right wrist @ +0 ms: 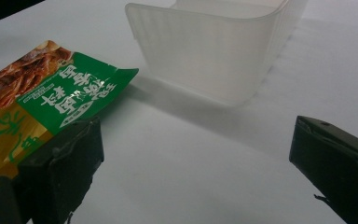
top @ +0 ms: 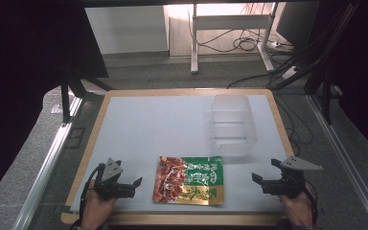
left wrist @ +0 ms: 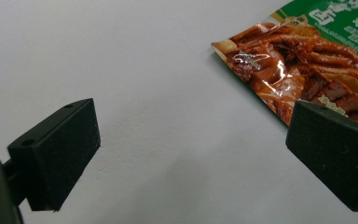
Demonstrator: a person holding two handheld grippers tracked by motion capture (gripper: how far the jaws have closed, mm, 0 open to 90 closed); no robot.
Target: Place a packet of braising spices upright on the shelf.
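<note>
Snack packet: the flat, glossy foil packet printed red, green and yellow (top: 189, 180) lies near the front edge of the white table surface (top: 148, 129), about midway along it, touched by neither gripper.
Container: the clear, ribbed plastic tub (top: 233, 124) stands open-topped toward the back right of the surface, its near wall just behind the packet's back right corner.
Left gripper: the black left gripper (top: 138, 182) sits near the front left corner, jaws wide apart with nothing between them, aimed at the packet's red edge.
Right gripper: the black right gripper (top: 256, 178) sits near the front right corner, jaws likewise spread and empty.
Risk, grip: the packet lies flat and slick, so jaws coming in level would likely slide over the foil or push it along instead of catching an edge.
Risk, tub: the tub looks light; a packet swung in low could knock its near wall and shove or tip it.
Risk, drop: a pinch on one thin corner may let the packet sag and slip out.
</note>
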